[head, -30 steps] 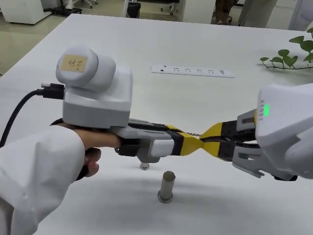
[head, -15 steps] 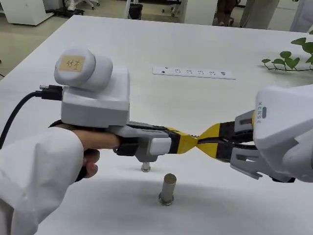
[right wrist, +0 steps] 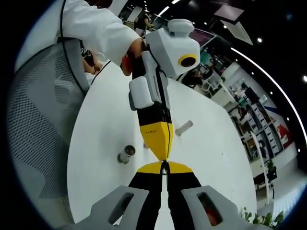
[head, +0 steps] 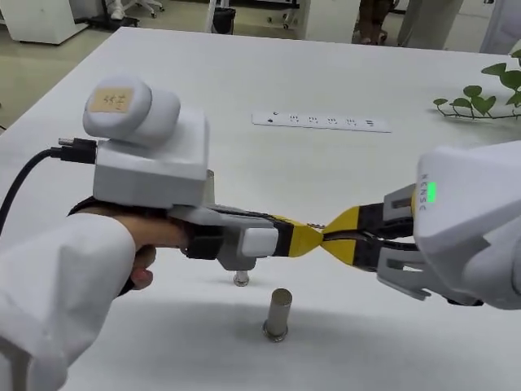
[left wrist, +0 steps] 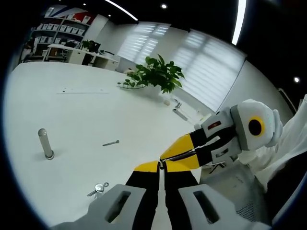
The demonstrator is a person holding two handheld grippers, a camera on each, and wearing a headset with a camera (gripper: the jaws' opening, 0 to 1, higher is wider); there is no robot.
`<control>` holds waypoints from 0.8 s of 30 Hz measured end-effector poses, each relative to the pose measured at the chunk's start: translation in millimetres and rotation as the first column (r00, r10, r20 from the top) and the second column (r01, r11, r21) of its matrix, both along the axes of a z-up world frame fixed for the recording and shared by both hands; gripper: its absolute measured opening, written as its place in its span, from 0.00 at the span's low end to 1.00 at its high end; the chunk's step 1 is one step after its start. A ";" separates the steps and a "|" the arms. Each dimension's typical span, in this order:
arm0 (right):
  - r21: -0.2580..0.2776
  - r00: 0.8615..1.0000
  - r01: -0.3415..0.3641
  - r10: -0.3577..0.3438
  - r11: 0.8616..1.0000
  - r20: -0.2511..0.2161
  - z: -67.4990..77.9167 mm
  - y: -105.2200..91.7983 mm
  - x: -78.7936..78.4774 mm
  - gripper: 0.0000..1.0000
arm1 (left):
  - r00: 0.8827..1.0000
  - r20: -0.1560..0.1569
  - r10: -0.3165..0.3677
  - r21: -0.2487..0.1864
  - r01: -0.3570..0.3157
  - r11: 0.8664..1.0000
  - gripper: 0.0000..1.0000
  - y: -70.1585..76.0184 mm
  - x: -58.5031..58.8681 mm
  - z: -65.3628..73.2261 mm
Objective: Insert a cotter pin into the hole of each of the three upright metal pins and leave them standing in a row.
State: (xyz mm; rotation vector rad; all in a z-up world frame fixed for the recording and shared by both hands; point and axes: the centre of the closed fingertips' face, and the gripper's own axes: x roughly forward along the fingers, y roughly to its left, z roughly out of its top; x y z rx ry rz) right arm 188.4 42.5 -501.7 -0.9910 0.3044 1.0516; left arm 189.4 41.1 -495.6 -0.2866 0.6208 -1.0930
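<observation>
Down near the left tongs (head: 319, 235), upright pin (head: 278, 314).

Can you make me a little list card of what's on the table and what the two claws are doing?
Left claw: shut, tip to tip with the other claw
Right claw: shut, held above the table
Upright metal pin: standing below the claws
Cotter pin: lying loose on the table
Table: white
Power strip: lying flat, farther back
Plant: at the far right edge

Left claw (head: 317, 235) meets right claw (head: 334, 237) tip-to-tip (both seemingly closed).
</observation>
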 end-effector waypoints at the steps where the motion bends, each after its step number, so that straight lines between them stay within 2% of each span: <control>1: 0.001 1.000 0.001 -0.001 1.000 -0.005 0.3 0.0 -0.5 0.00 | 1.000 -0.011 0.002 -0.003 -0.002 1.000 0.00 0.1 -0.5 -0.2; 3: 0.011 1.000 0.008 -0.008 1.000 -0.017 0.6 0.4 -0.8 0.00 | 1.000 -0.021 0.003 -0.010 -0.004 1.000 0.00 0.9 -0.9 -0.1; 8: 0.005 1.000 0.001 -0.001 1.000 -0.022 0.0 1.4 -3.7 0.00 | 1.000 -0.009 -0.004 -0.005 0.004 1.000 0.00 1.1 -3.1 -0.3; 10: -0.004 0.999 -0.001 0.000 1.000 -0.053 -3.3 1.9 -6.6 0.00 | 1.000 -0.016 -0.014 0.010 0.014 1.000 0.00 1.0 -6.0 -3.7; 11: -0.001 0.999 -0.002 0.001 1.000 -0.049 -3.3 2.4 -6.5 0.00 | 1.000 -0.002 -0.012 0.020 0.012 1.000 0.00 1.1 -6.1 -5.1; 13: -0.005 0.999 0.002 -0.002 1.000 -0.047 -5.1 2.9 -7.6 0.00 | 1.000 -0.001 -0.019 0.031 0.019 0.999 0.00 1.5 -7.8 -7.1; 18: 0.019 0.996 0.029 -0.027 0.999 -0.080 -4.8 0.0 -9.0 0.11 | 1.000 0.016 -0.023 0.044 0.022 0.999 0.00 4.3 -10.0 -9.2; 22: 0.043 0.994 0.043 -0.039 0.998 -0.102 -6.0 -3.3 -8.2 0.17 | 1.000 0.004 -0.009 0.043 0.009 0.999 0.00 8.0 -9.6 -8.5; 24: 0.067 0.990 0.058 -0.049 0.996 -0.135 -6.0 -4.8 -8.1 0.19 | 1.000 0.028 -0.003 0.048 0.002 0.999 0.00 12.5 -9.2 -6.2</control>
